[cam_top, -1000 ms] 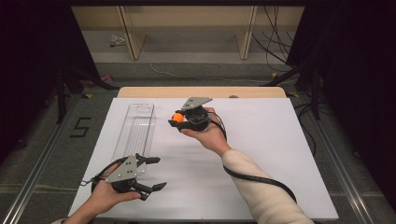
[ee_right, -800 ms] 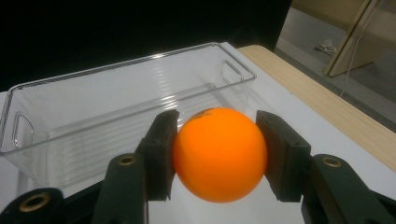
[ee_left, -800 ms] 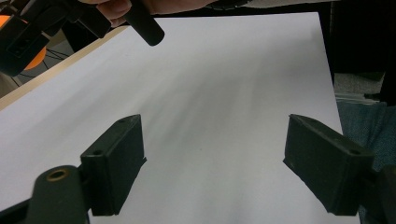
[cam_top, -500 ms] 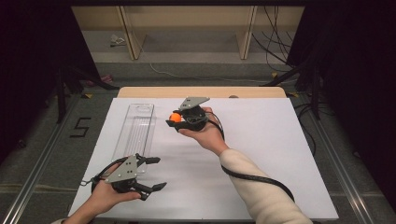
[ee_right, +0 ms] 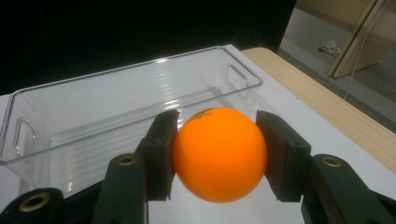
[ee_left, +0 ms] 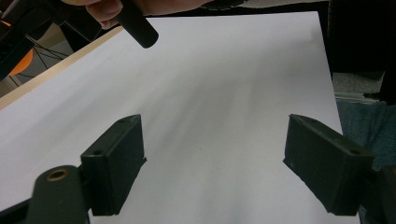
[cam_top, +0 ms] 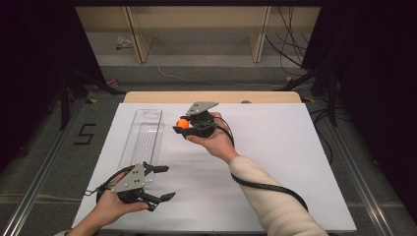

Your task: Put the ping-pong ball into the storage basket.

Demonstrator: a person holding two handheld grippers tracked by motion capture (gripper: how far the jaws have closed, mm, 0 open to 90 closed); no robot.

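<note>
the right gripper [cam_top: 183, 125] is clenched on an orange ball [cam_top: 182, 123], one black jaw pressed to each side of it, as the right gripper view shows plainly with the ball [ee_right: 219, 154] wedged between the pads. the ball is off the table, carried in the air over the white table top [cam_top: 275, 162], just beside the right-hand long wall of the clear plastic bin [cam_top: 143, 135].

the relation that matters is ball to bin. the bin is a long narrow tray whose long axis runs away from the person, from near edge to far edge of the table; it lies to the left of the ball as the person sees it. in the right gripper view the bin [ee_right: 116, 112] sits straight ahead of the jaws and below the ball, open side up and apparently empty, though its clear walls make that hard to be sure of. so a short carry leftward would probably put the ball above the opening.

the left gripper [cam_top: 156, 183] rests low near the table's near left corner, by the bin's near end, its jaws spread wide with nothing between them; the left gripper view shows bare white table between the pads. the right hand is the one placed to finish the move.
</note>
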